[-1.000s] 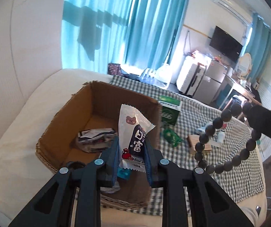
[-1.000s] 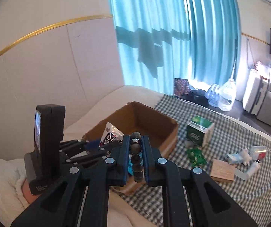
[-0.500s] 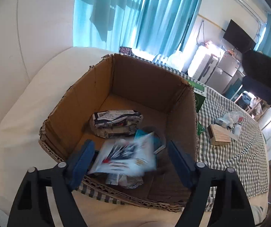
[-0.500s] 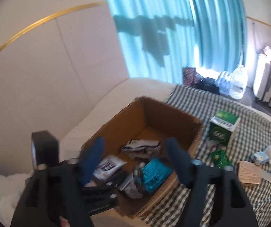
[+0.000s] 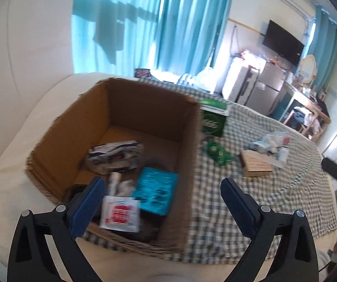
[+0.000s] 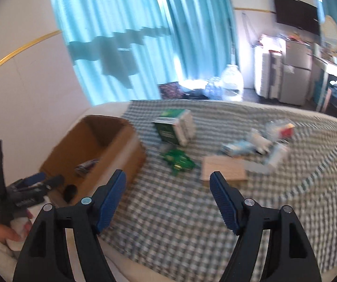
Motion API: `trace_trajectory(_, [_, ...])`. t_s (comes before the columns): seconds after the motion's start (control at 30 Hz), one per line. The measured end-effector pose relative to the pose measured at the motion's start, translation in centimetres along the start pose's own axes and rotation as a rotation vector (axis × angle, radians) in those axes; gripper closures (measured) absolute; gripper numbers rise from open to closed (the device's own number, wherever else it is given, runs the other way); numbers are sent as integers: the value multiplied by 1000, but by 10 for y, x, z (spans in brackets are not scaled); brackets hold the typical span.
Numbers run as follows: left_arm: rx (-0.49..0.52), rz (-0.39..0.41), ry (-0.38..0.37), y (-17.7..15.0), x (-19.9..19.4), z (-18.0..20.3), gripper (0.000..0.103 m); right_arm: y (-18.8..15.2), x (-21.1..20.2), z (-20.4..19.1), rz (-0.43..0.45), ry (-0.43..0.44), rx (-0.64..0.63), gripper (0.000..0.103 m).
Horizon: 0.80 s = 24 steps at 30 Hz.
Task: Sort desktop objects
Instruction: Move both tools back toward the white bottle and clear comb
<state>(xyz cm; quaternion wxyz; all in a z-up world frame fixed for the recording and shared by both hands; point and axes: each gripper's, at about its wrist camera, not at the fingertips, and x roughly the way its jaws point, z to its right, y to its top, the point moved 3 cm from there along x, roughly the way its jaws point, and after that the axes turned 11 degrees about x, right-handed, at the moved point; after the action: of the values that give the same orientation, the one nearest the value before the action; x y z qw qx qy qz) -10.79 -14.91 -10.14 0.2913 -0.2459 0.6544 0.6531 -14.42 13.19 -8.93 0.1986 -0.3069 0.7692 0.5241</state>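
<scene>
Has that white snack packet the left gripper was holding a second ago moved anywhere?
Yes. The snack packet has dropped from the left gripper, whose jaws have just been opening, and lies inside the cardboard box, near its front wall.

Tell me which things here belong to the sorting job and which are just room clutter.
Job: cardboard box, green carton, green packet, wooden block, pile of small packets, checked cloth.

Lying about: curtains, television, water jug, white cabinets.
</scene>
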Motion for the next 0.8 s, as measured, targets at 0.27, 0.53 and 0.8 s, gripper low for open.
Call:
trace_trajectory(0.27, [123, -40, -102, -3, 10, 114, 0, -15, -46, 101, 48, -91, 137, 29])
trace_trajectory(0.53, [201, -126, -118, -15, 48, 194, 0, -21, -49, 173, 68, -155, 282, 29])
trace_trajectory(0.8, [198, -136, -89, 0, 104, 224, 0, -13, -10, 214, 72, -251, 374, 29])
